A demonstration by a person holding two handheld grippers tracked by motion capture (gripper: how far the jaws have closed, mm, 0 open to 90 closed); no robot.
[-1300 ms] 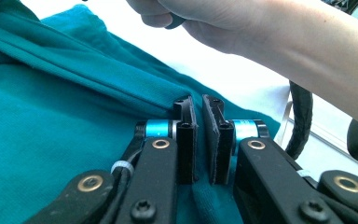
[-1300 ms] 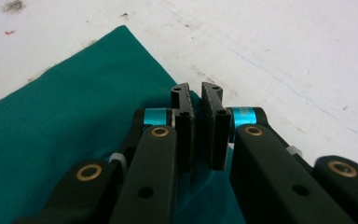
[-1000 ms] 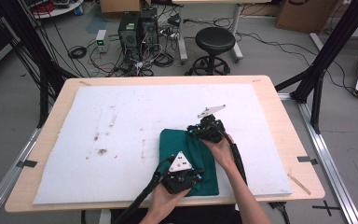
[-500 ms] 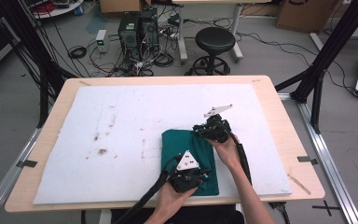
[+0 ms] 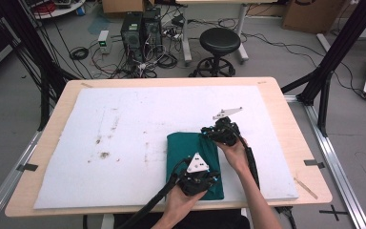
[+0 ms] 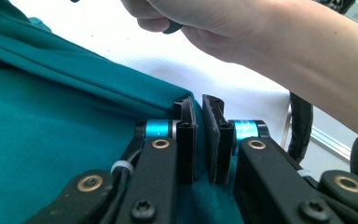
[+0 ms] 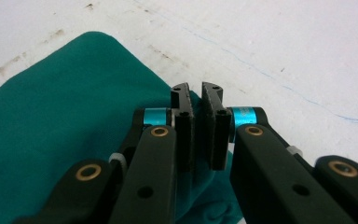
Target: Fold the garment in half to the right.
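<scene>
The left hand-held gripper point(image 5: 199, 177) has its jaws pressed nearly together, pinching the near edge of a folded teal cloth point(image 5: 187, 150). The right hand-held gripper point(image 5: 221, 133) pinches the cloth's far corner the same way. The cloth is soft knit, roughly rectangular, with a thick folded seam. Under it lies a white, stained foam sheet point(image 5: 124, 143) on the wooden worktop point(image 5: 310, 143). Whether fabric sits deep between the jaws is hard to tell.
</scene>
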